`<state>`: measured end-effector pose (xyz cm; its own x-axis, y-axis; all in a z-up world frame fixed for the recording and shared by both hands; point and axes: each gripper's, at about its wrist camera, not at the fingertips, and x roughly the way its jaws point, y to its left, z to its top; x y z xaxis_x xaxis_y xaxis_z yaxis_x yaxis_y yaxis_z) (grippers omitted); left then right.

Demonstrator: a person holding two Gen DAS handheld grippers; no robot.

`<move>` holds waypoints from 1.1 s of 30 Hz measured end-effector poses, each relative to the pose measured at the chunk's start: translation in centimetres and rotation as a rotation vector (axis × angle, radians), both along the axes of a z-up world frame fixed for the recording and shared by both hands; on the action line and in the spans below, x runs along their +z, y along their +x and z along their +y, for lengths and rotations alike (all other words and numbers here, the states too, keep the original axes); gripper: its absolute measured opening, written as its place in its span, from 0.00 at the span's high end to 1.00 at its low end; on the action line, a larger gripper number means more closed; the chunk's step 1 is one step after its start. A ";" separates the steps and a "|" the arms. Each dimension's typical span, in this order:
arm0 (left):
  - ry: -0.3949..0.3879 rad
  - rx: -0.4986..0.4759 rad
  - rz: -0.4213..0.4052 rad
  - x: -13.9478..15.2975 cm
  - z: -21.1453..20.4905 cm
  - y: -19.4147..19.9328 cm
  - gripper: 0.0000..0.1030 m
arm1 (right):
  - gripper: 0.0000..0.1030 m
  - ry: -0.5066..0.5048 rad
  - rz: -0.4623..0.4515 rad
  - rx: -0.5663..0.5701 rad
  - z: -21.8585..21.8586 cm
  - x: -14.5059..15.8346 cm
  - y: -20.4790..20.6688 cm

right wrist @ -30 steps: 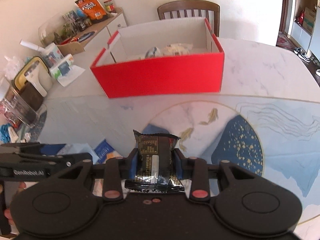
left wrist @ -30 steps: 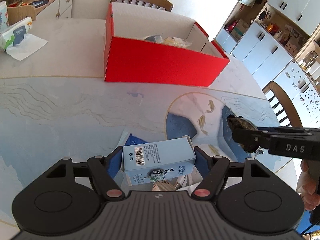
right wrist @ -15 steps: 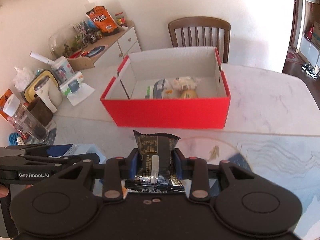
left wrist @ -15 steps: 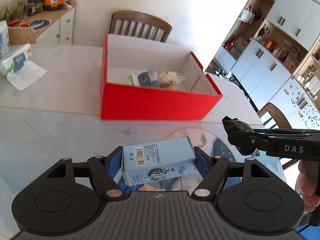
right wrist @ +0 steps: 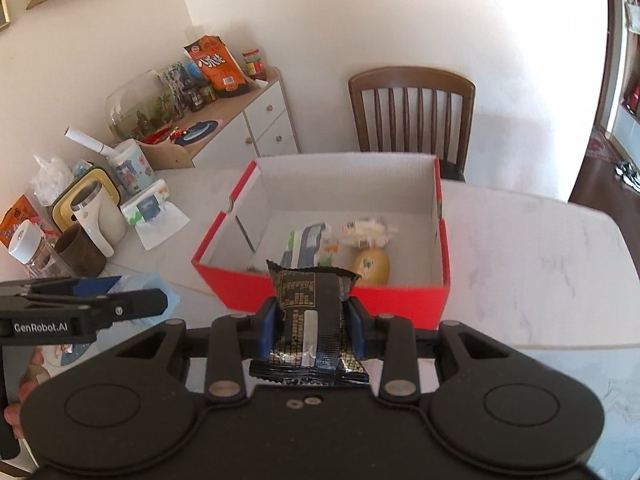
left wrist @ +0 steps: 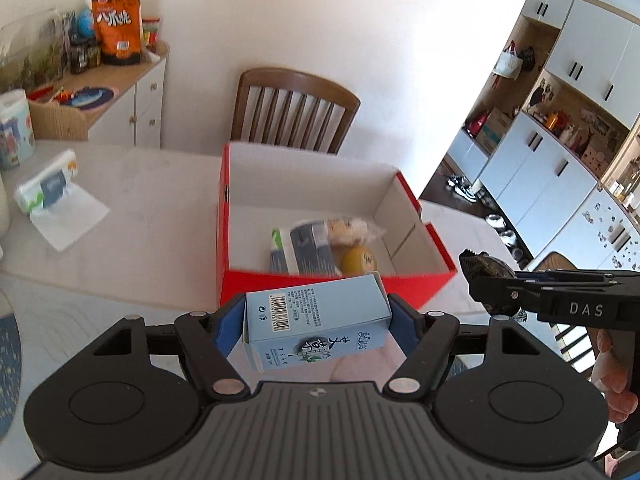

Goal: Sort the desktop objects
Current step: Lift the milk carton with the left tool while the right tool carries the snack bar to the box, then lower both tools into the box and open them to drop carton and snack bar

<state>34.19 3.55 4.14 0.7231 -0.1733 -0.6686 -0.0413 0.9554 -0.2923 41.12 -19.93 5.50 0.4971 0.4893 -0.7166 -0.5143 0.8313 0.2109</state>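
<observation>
Open red cardboard box (right wrist: 320,300) with white inside walls sits on the pale marble table (right wrist: 540,280) — I count four things in it: one blue-grey pouch (right wrist: 304,246), one clear-wrapped snack (right wrist: 366,230), one yellow round fruit (right wrist: 370,266), one green-capped tube (partly hidden) (left wrist: 277,246).

My left gripper (left wrist: 316,322) clamps one pale blue carton (left wrist: 316,320) crosswise, short of the box.

My right gripper (right wrist: 311,330) pinches one black foil packet (right wrist: 310,312) — narrow grip, at the near wall.

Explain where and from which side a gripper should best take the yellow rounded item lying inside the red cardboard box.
Probably from above, closing across the middle of the yellow rounded item. It lies low near the front wall of the red cardboard box, and a clear-wrapped packet sits just behind it, so side approaches look blocked.
</observation>
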 end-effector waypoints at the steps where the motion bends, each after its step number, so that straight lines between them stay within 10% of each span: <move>1: 0.003 0.002 -0.006 0.3 0.0 0.4 0.29 | 0.66 0.000 -0.004 0.005 0.0 0.2 0.3; 16: 0.061 0.005 -0.041 2.8 -0.5 7.6 0.29 | 0.66 -0.020 -0.040 0.002 0.5 0.6 6.0; 33: 0.190 -0.019 0.092 -4.4 -2.4 13.9 0.29 | 0.66 -0.085 0.022 -0.007 2.8 -4.9 12.2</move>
